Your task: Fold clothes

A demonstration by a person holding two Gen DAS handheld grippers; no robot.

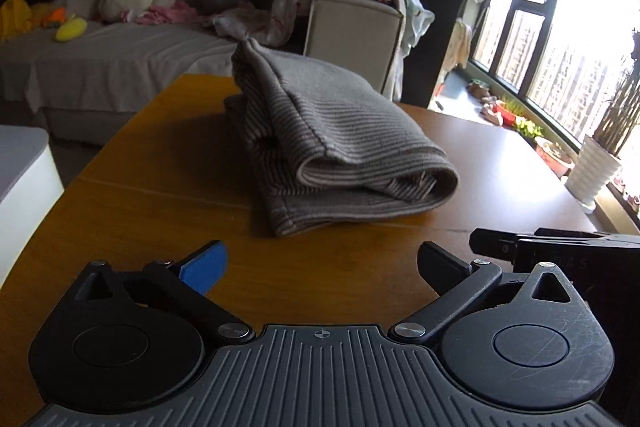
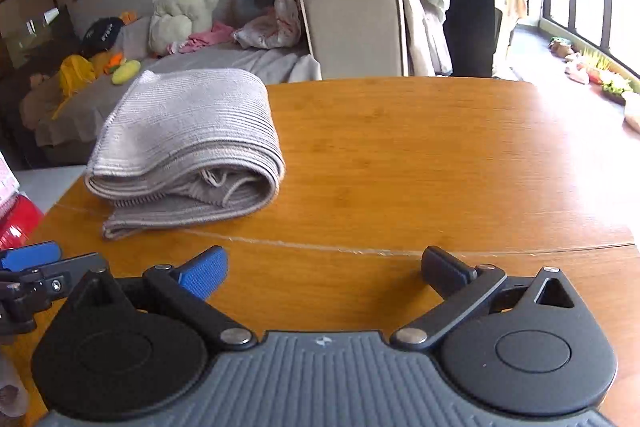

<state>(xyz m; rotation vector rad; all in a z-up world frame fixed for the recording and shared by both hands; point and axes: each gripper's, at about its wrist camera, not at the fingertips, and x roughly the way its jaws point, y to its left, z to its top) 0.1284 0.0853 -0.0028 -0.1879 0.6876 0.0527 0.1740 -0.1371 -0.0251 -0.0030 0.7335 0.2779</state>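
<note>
Both grippers (image 1: 322,263) (image 2: 324,267) gape before folded grey garment (image 1: 320,143), no legible writing

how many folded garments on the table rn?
1. A grey ribbed garment, folded, lies on the wooden table, ahead of the open left gripper and ahead-left of the open right gripper. Neither touches it. The table's near edge is hidden.
</note>
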